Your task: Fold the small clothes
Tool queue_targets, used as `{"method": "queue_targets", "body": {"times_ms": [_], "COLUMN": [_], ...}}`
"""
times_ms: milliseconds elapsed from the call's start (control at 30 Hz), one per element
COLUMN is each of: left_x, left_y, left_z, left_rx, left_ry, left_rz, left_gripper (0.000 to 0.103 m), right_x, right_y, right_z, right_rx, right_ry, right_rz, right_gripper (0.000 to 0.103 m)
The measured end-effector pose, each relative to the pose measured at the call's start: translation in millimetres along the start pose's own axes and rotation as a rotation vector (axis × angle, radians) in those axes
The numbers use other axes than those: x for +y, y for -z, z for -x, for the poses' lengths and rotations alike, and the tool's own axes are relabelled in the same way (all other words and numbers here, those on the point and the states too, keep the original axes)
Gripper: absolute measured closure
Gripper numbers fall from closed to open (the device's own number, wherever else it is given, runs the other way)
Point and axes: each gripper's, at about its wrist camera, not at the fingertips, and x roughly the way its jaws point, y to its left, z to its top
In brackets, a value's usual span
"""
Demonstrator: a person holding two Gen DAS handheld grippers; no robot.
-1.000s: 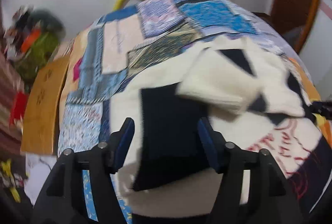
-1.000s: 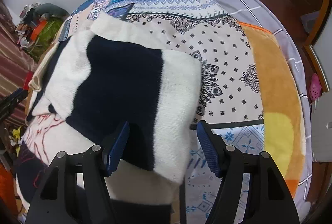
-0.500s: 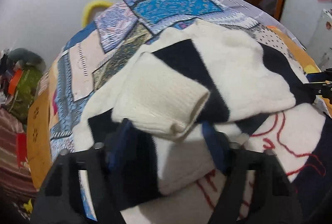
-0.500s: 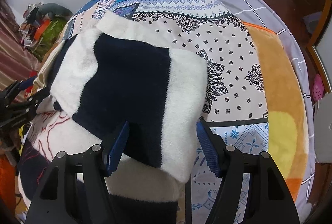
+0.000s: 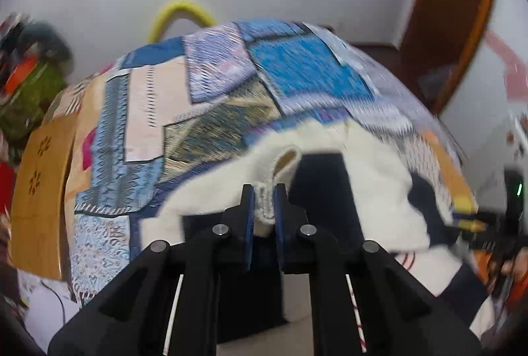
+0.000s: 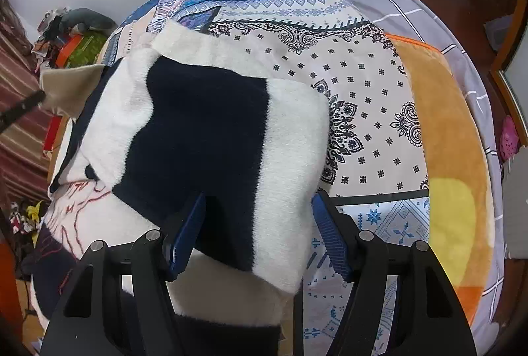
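While left gripper (image 5: 264, 200) pinches the cream sleeve cuff (image 5: 268, 207), right gripper (image 6: 257, 230) hangs spread, unladen, over the navy-and-cream sweater (image 6: 204, 138) on the patchwork bedspread (image 6: 356, 98); right sleeve folded, left pending.

My sweater (image 6: 211, 138) is cream white with broad navy blocks and thin red stitching at the lower left of the frame. Under it, the bedspread (image 6: 363, 85) mixes blue patchwork, black-on-white paisley, an orange-yellow patch and grey checks. My finger pads (image 6: 325, 232) are blue.
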Motion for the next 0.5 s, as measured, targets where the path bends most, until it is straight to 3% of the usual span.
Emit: {"method": "queue_targets", "body": {"times_ms": [33, 200, 400, 500], "left_x": [9, 48, 69, 74], "left_y": [-3, -12, -2, 11], "left_z": [4, 29, 31, 16], "left_rx": [0.000, -0.051, -0.037, 0.021], "left_ry": [0.018, 0.033, -0.039, -0.041], "left_rz": [0.035, 0.161, 0.163, 0.168], "left_gripper": [0.102, 0.102, 0.101, 0.082], "right_x": [1, 4, 9, 13], "right_y": [0, -1, -3, -4], "right_z": [1, 4, 8, 9], "right_rx": [0.000, -0.008, -0.017, -0.018], "right_ry": [0.000, 0.001, -0.001, 0.000], "right_rz": [0.002, 0.012, 0.019, 0.025], "right_gripper": [0.039, 0.039, 0.039, 0.039]}}
